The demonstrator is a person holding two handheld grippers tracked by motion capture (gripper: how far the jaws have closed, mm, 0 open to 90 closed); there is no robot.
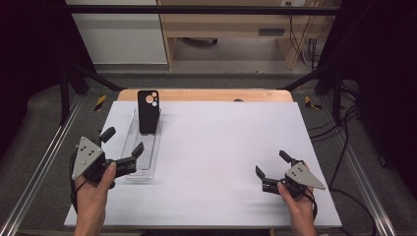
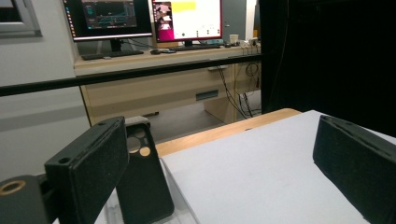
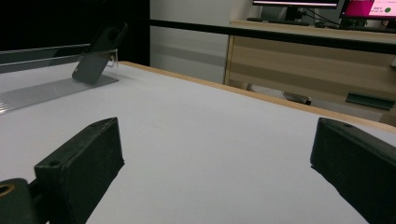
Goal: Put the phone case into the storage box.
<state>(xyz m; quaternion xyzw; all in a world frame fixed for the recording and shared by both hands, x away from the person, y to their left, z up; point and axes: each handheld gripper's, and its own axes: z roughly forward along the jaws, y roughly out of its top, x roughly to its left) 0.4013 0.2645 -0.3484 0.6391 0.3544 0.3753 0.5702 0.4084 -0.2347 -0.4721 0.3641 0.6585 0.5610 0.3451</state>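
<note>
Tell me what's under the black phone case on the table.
The black phone case leans in a clear ridged tray on the white table. Its bottom edge hides how the tray grips it.

Two monitors point(image 2: 144, 18) are glowing at the upper left of the frame, a keyboard point(image 2: 112, 54) is lying below them, and cables point(image 1: 307, 46) are hanging upper right.

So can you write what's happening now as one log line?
left gripper: open, beside clear tray | phone case: propped in tray, untouched | right gripper: open, over white mat
</note>
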